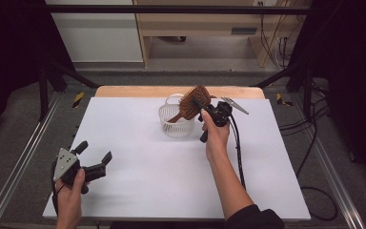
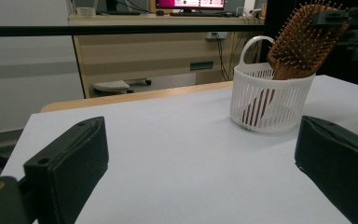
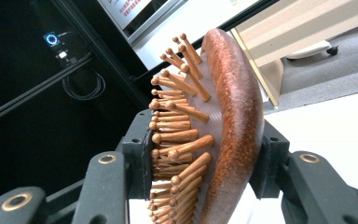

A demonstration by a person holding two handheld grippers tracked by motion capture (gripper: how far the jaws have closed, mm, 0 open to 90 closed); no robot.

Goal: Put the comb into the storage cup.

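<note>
Even bright light from above; white matte table sheet (image 1: pixel 171 162) slightly glaring, shadows faint. Surroundings dark. Near black gripper jaws soft, round brown wooden hairbrush (image 3: pixel 223 130) sharp.

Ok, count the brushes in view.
1: the brush stands handle-down in the basket, its head clamped by the right gripper. Nothing else shows through the basket's slats.

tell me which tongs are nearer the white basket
Right. The right tongs grip the hairbrush standing in the white basket, just above its rim. The left tongs sit open, apart near the table's front left corner.
</note>
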